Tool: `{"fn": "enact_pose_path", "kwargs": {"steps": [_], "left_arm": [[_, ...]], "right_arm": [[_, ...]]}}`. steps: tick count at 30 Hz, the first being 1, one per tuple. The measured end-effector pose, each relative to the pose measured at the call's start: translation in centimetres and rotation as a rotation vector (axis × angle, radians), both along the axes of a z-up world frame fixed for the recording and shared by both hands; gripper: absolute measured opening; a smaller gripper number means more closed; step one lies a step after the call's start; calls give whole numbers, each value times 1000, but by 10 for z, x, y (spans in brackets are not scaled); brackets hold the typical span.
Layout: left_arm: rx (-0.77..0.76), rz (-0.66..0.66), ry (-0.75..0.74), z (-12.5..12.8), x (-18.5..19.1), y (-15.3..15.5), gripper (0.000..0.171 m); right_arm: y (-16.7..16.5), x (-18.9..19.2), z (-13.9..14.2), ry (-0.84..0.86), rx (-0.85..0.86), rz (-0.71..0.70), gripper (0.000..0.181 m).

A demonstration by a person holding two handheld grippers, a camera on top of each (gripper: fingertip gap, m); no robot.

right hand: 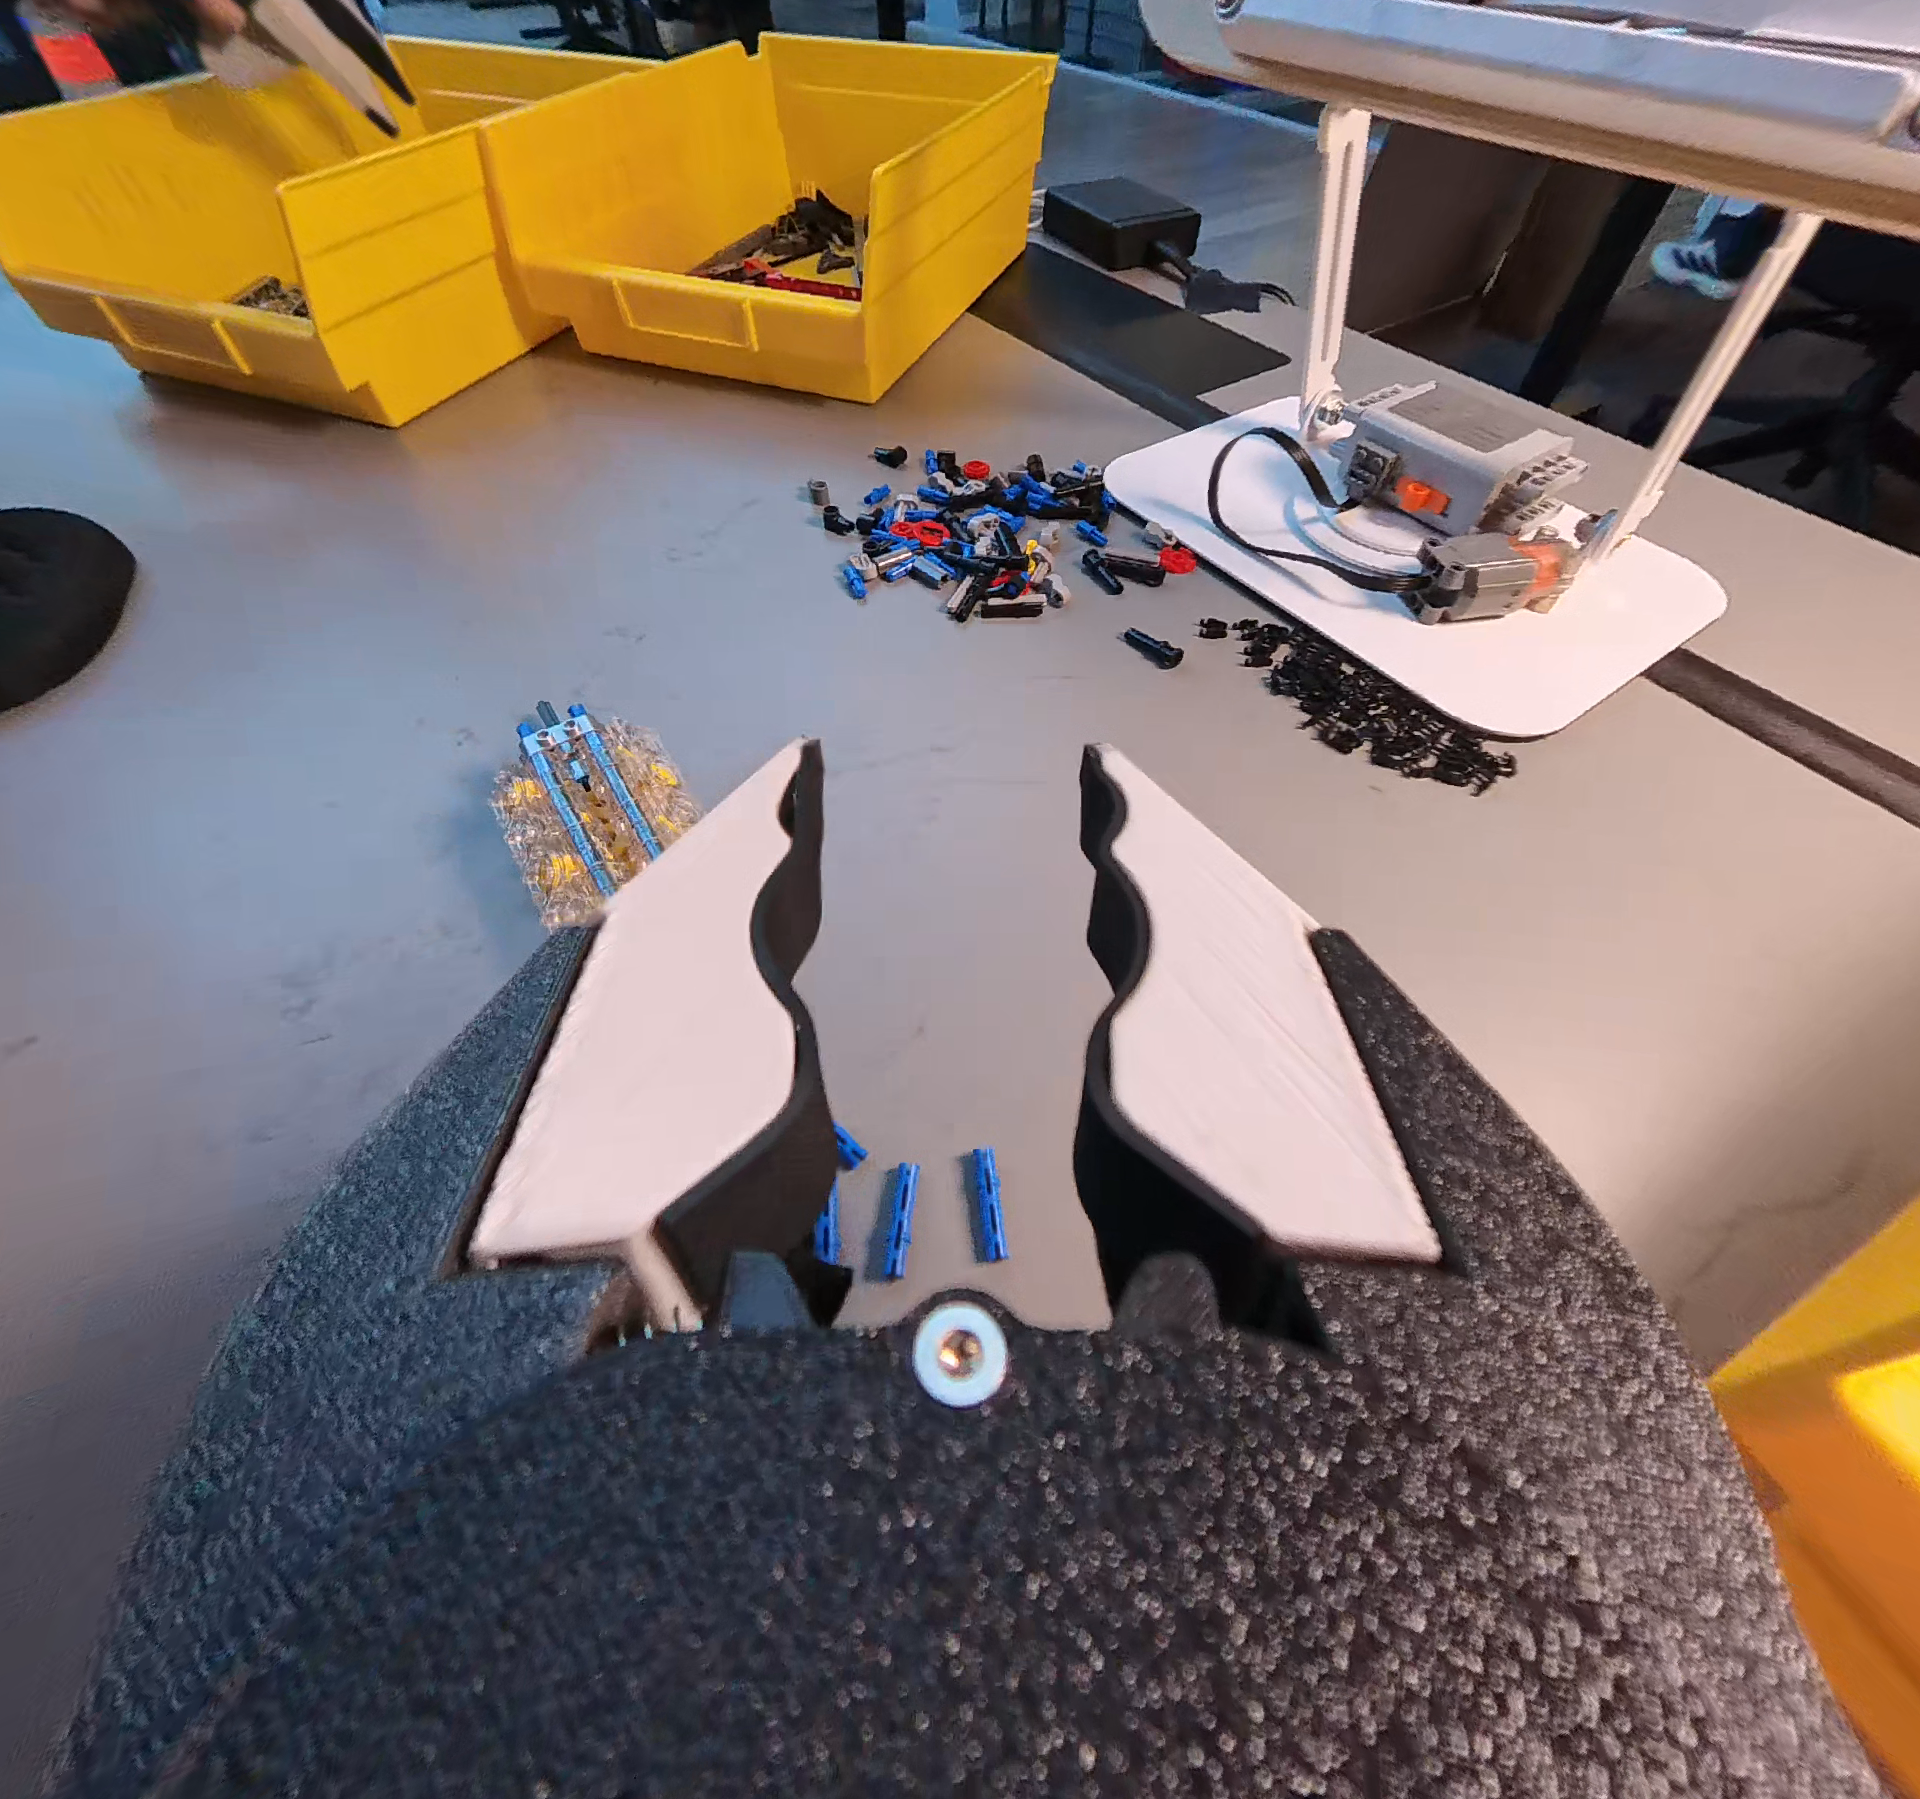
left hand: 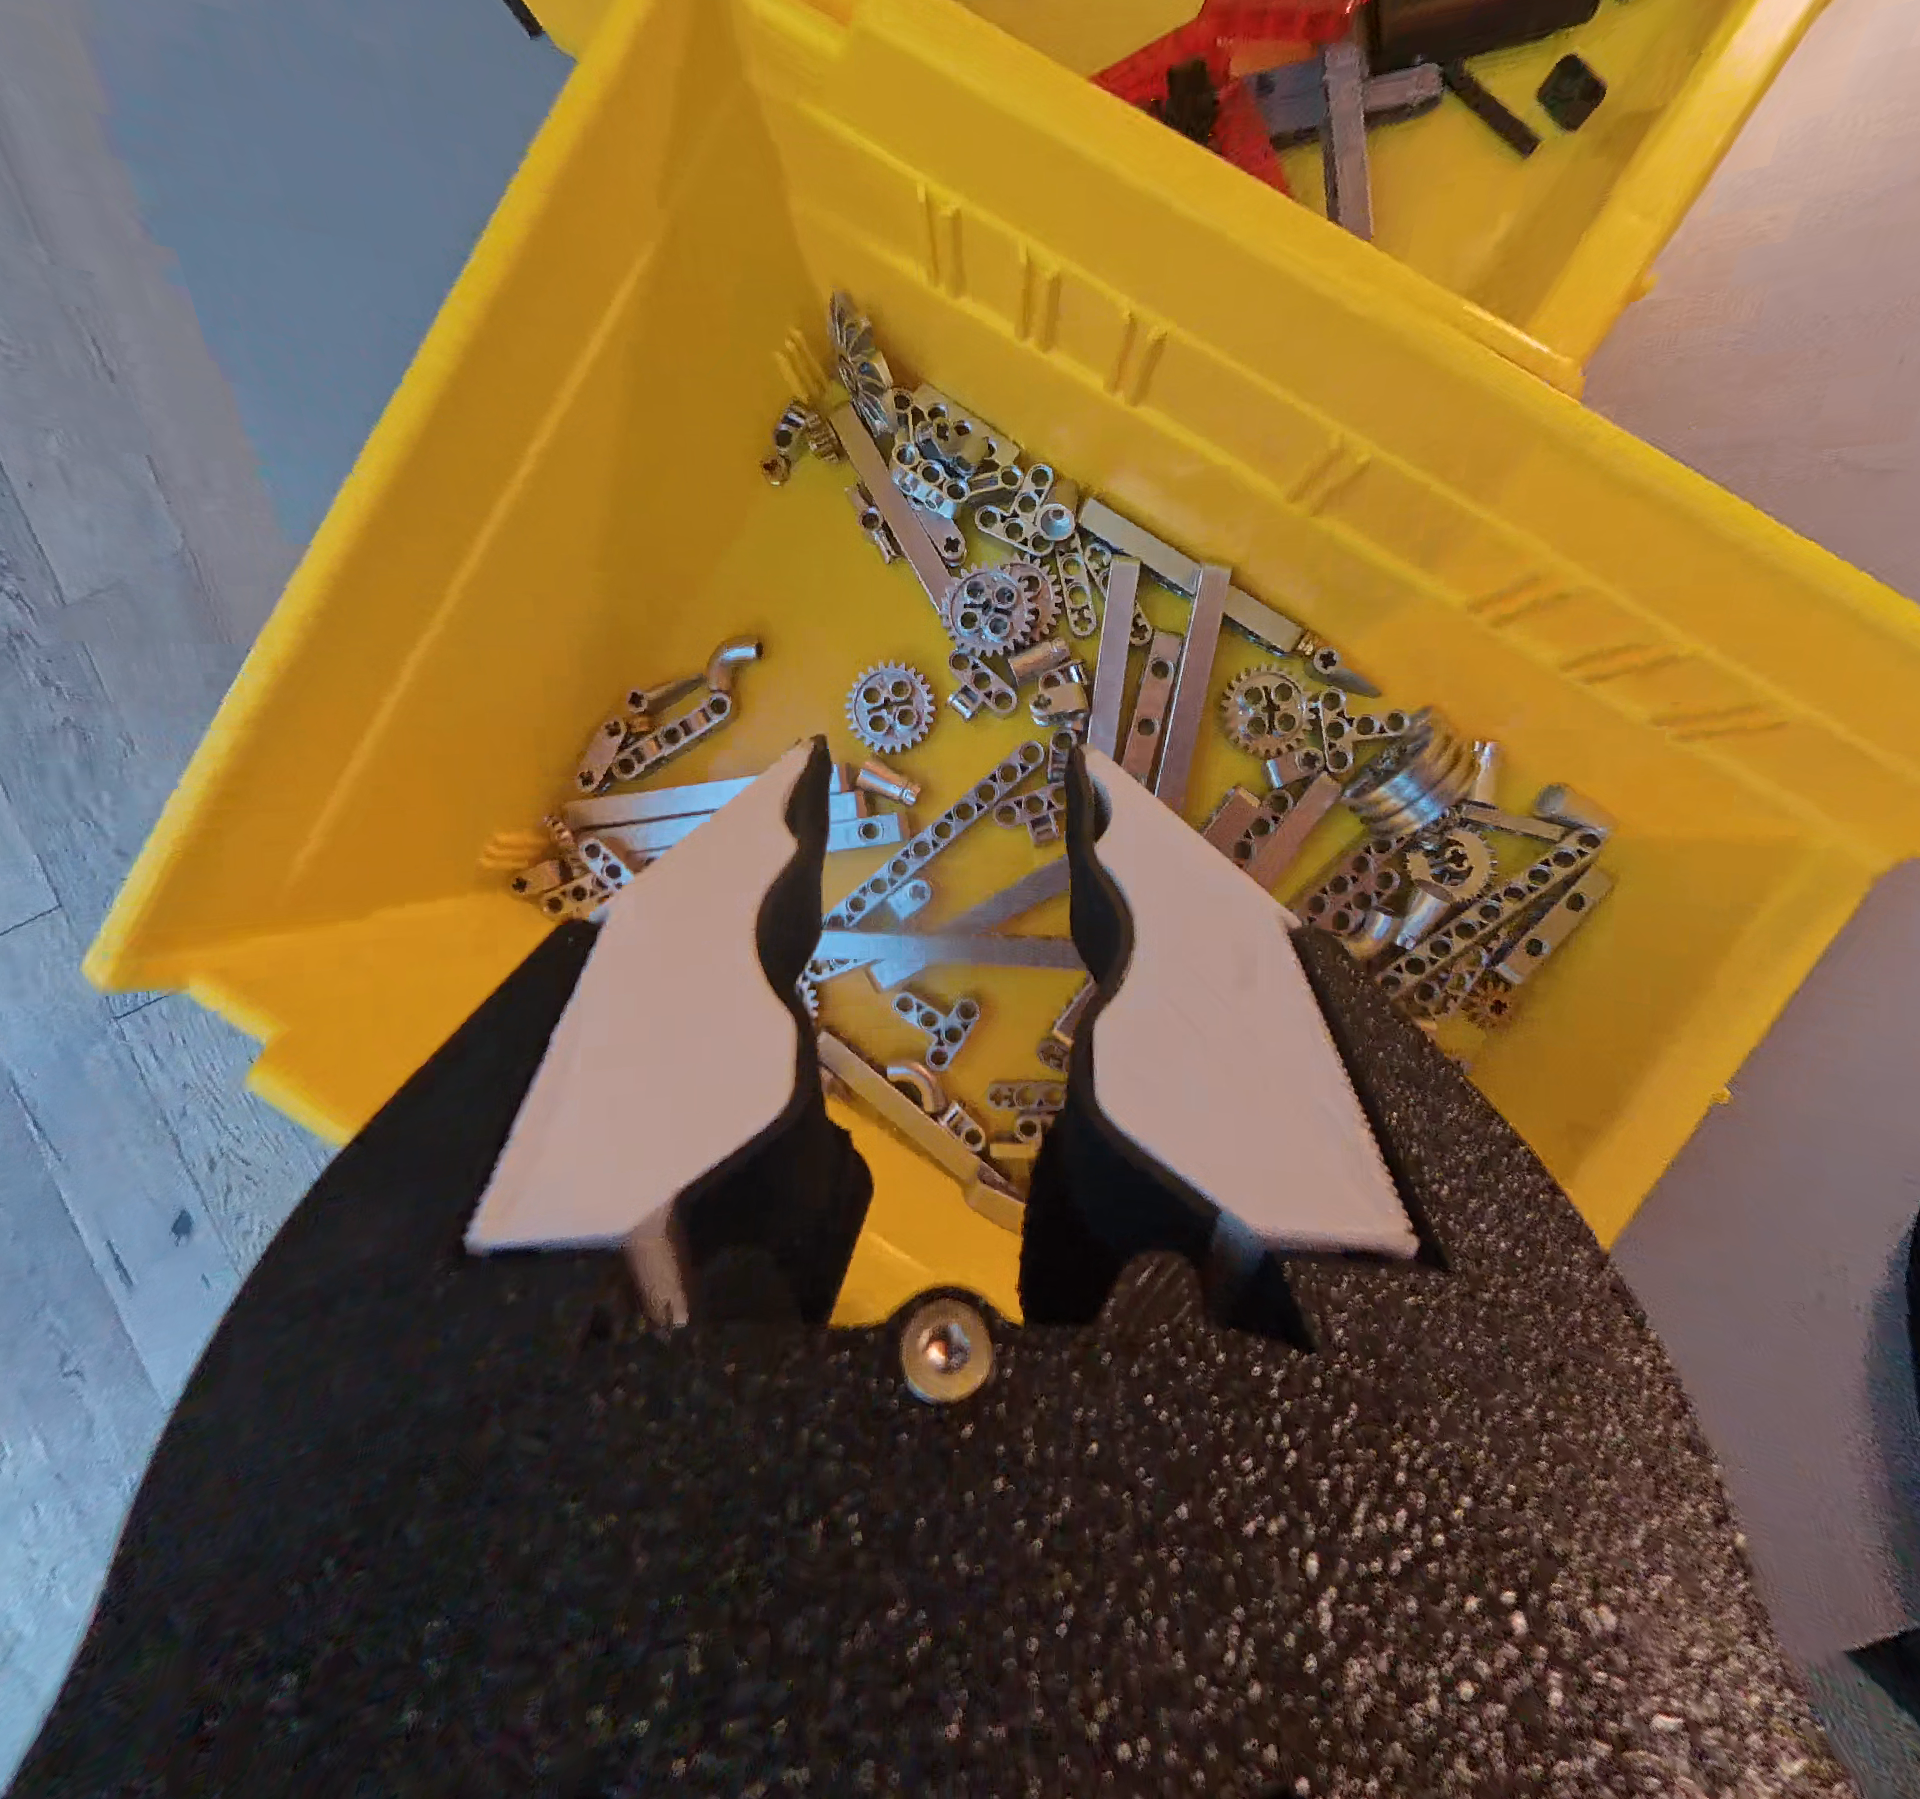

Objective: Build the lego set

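Note:
My left gripper (left hand: 948,757) is open and empty, hovering over a yellow bin (left hand: 582,544) that holds several grey building-toy beams, gears (left hand: 890,707) and connectors. It also shows far off in the right wrist view (right hand: 390,113), above the left yellow bin (right hand: 343,295). My right gripper (right hand: 951,757) is open and empty above the grey table (right hand: 312,918). Small blue pins (right hand: 899,1219) lie on the table between its fingers near the base. A clear, yellow and blue built assembly (right hand: 592,814) lies just left of its left finger.
A second yellow bin (right hand: 790,222) holds dark and red parts. A pile of small blue, black and red pieces (right hand: 987,534) and a heap of black pins (right hand: 1371,700) lie ahead. A white stand base (right hand: 1558,648) carries a grey battery box and motor. A black round pad (right hand: 52,596) lies left. Tip to tip, the grippers are about 60 cm apart.

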State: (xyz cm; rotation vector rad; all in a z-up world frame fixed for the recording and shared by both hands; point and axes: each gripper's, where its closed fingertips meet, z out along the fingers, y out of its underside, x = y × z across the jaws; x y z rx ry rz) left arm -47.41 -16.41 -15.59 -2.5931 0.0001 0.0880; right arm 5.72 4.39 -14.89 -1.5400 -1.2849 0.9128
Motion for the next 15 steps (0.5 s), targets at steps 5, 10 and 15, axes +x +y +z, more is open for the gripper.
{"fn": "enact_pose_path", "kwargs": {"steps": [5,10,15], "left_arm": [[-175,-76,-80,-42,4,39,44],[-210,-82,-70,-64,1,69,39],[-198,-69,-73,-73,-11,80,31]], "right_arm": [[-7,1,-6,-36,9,2,50],[-9,6,-7,-60,12,-3,50],[-8,13,-11,-76,4,-18,50]]}}
